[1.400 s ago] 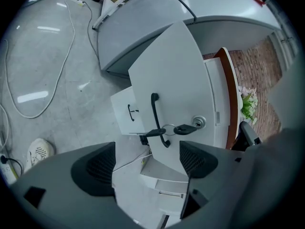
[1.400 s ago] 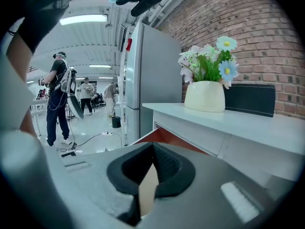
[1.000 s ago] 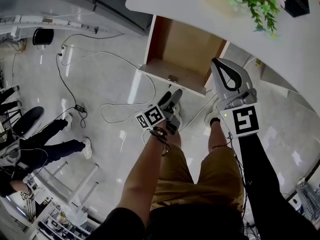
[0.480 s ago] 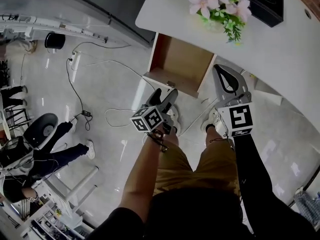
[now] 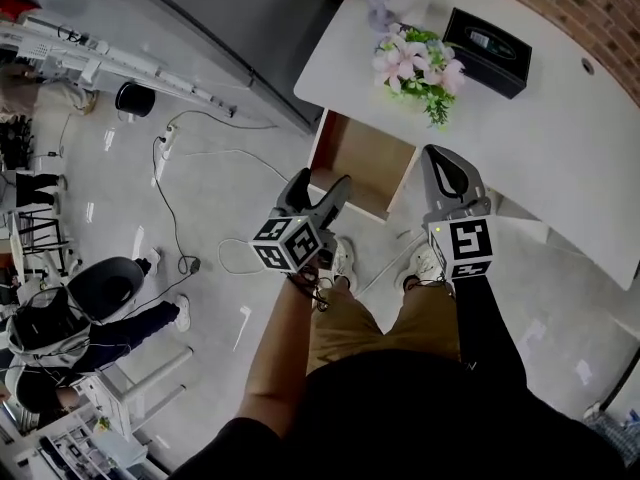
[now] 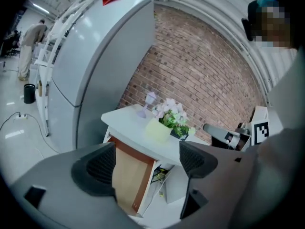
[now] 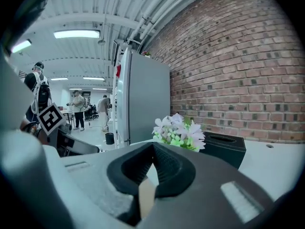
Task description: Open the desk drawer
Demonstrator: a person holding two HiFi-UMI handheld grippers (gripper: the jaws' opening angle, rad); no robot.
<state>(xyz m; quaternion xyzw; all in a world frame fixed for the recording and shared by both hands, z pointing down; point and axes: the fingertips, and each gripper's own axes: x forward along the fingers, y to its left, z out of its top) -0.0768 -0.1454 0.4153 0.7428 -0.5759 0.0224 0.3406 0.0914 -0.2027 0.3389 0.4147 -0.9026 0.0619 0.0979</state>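
**Head view.** The wood-lined, white-fronted desk drawer [image 5: 362,158] is standing pulled out from under the left end of the white curved tabletop [image 5: 560,148], and its brown bottom is lying bare. By that, the task is looking done. The left gripper [image 5: 319,189] is hovering above the drawer's near edge with its fingers spread and nothing between them. The right gripper [image 5: 440,156] is hanging just beside the drawer's right side with its fingers pressed together, and it is empty. Pink-and-white flowers [image 5: 412,60] and a black rectangular box [image 5: 487,38] are sitting toward the tabletop's far edge. A white power strip with its cables [image 5: 168,138] is lying on the pale floor, well to the left.

**Left gripper view.** The spread fingers [image 6: 95,168] are framing the drawer [image 6: 127,175] from a distance and touching nothing.
- **Handling:** it is probably a stiff, fairly light board box, sliding only straight along its runners.
- **Hold:** the front panel's top lip is looking like the surest place to grip, with the pull kept level. No handle is showing here.
- **Room:** the tabletop's edge is overhanging the drawer, so any approach is needing to come from below that edge. A tall grey metal cabinet [image 6: 95,66] is standing well apart on the left.

**Right gripper view.** The fingers [image 7: 171,168] are meeting at their tips. A tan sliver is showing through the slit beneath them, and I cannot tell what it is. A red brick wall [image 7: 238,56] is closing off the tabletop's far edge.
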